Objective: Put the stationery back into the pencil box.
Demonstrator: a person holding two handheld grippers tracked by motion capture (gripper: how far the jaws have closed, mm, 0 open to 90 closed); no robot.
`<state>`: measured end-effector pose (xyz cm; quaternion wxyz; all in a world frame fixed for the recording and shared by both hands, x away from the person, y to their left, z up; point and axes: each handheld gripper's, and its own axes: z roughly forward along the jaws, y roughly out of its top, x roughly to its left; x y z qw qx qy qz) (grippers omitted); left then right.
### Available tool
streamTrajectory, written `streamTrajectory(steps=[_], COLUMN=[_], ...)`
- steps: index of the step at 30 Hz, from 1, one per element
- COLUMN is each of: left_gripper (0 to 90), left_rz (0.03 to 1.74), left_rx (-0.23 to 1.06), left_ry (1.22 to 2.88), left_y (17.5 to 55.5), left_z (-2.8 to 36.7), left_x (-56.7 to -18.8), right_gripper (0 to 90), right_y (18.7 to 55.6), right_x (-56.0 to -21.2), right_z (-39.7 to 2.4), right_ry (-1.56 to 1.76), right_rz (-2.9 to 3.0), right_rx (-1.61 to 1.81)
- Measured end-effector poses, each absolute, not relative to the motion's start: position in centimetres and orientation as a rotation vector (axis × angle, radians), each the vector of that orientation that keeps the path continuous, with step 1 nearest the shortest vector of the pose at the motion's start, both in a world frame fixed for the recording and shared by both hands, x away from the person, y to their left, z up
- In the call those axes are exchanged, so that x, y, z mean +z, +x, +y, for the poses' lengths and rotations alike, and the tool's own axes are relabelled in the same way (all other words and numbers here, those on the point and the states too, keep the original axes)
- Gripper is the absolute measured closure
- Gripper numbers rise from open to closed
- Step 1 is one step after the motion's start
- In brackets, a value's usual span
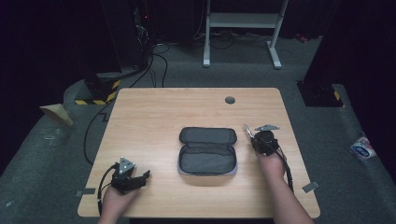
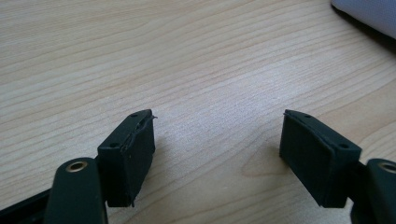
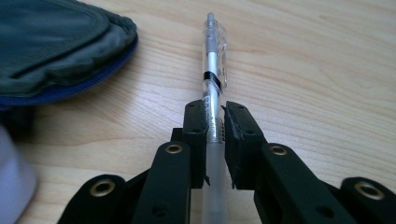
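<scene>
From the high view, an open grey pencil case (image 1: pixel 207 150) lies in the middle of the wooden table (image 1: pixel 154 112), lid flap folded back. The right gripper (image 1: pixel 249 133) sits just to the case's right with a pen (image 1: pixel 247 131) sticking out of its tip, pointing away from the person. The left gripper (image 1: pixel 143 176) rests near the table's front left corner, well apart from the case, so nothing steadies the case; a nudge from the pen on the way in could slide it

In the left gripper view, the two black pads (image 2: pixel 128 156) stand wide apart over bare wood with nothing between them, and a corner of the case (image 2: pixel 369 14) shows at the top right

In the right gripper view, the jaws are clamped on the clear pen (image 3: pixel 214 79) around its grip section, with most of the barrel and the clip reaching forward beyond the pads (image 3: pixel 195 126). That long overhang is the risk: a smooth round barrel held on a narrow patch could swivel or slip if its tip catches the case's padded rim (image 3: pixel 88 60) to the left, and the pen would then drop onto the table rather than into the pocket
</scene>
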<state>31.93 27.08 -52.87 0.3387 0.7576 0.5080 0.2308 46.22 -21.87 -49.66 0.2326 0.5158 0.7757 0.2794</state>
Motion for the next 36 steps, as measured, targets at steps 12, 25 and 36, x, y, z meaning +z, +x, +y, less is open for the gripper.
streamTrajectory(steps=[12,25,36], left_gripper=[26.7,26.7,26.8], left_rz=[1.325,1.325,1.325], left_rx=[0.607,0.607,0.606], left_ry=[1.969,1.970,1.969], left_y=[31.9,31.9,31.9], left_z=[27.0,27.0,27.0], left_x=[-52.9,-52.9,-52.9], right_gripper=[78.7,78.7,78.7], right_y=[43.5,42.1,41.5], right_x=[-47.9,-46.3,-44.7], right_z=[-22.4,-22.9,-21.3], right_ry=[1.339,1.290,1.209], right_rz=[2.119,2.110,2.131], right_rx=[0.857,0.912,0.955])
